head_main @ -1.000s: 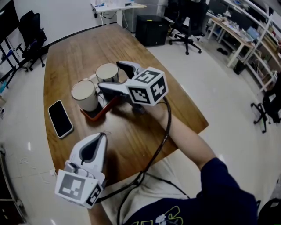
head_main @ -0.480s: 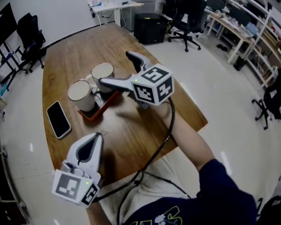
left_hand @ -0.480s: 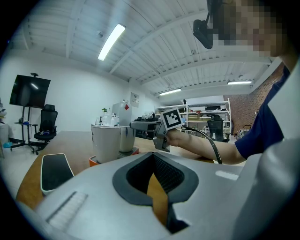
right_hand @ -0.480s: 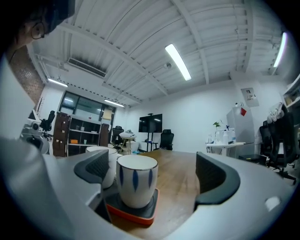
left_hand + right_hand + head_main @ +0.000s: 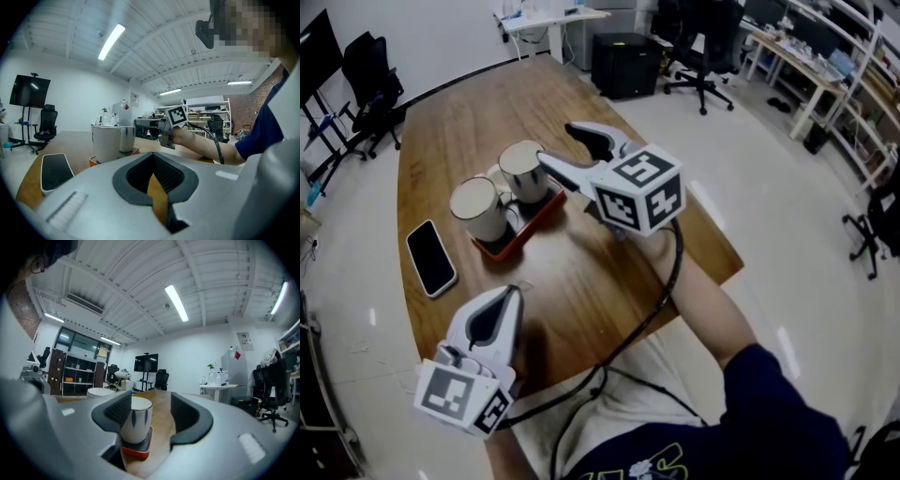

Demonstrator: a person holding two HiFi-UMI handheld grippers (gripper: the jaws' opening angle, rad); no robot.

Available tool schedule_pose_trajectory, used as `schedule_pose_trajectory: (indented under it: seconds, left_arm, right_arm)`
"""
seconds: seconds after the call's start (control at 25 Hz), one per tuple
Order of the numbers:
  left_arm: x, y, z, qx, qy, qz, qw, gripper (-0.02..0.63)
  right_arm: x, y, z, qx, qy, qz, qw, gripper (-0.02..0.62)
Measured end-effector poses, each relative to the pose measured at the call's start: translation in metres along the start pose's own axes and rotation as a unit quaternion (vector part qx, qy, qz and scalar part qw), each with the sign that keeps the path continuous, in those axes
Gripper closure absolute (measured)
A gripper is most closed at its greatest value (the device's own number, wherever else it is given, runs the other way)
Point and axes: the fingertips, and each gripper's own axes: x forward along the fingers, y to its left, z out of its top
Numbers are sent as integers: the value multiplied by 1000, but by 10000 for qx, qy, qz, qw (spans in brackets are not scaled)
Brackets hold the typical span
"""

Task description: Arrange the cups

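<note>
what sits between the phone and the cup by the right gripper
The other white cup, standing on the same orange tray, as the head view shows.

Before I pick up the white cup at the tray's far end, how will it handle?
The cup looks like glazed ceramic: probably stiff, fairly heavy, slippery, breakable. Upright on the small orange tray, taller than wide, it may tip if pushed high. The second cup stands close, so they might knock.
</note>
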Motion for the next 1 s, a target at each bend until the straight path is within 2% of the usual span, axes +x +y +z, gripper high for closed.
schedule_pose_trajectory:
  seconds: [0.08, 0.16, 0.2, 0.4, 0.56, 0.84, 1.0]
  left_arm:
    - [0, 0, -1, -3, 12, 12, 10000, 603]
    - [-1, 0, 0, 1, 22, 17, 10000, 603]
    - [-1, 0, 0, 5, 27, 12, 10000, 603]
    - [0, -2, 3, 28, -6, -30, 10000, 603]
    - [0, -1, 1, 15, -15, -1, 10000, 603]
    - [-1, -1, 2, 15, -23, 5, 10000, 603]
    - [-2, -1, 2, 14, -21, 11, 10000, 603]
  right_arm:
    - [-8, -6, 5, 221, -192, -66, 9995, 396]
    - [-20, -12, 12, 422, -410, -162, 9981, 545]
    - [-27, -12, 13, 503, -449, -190, 9975, 589]
    - [-58, 1, -3, 943, -361, 51, 9949, 589]
    - [-74, 25, -16, 863, -386, 373, 9948, 589]
    - [-97, 55, -25, 900, -278, 648, 9934, 589]
    - [-102, 70, -32, 649, -153, 784, 9947, 589]
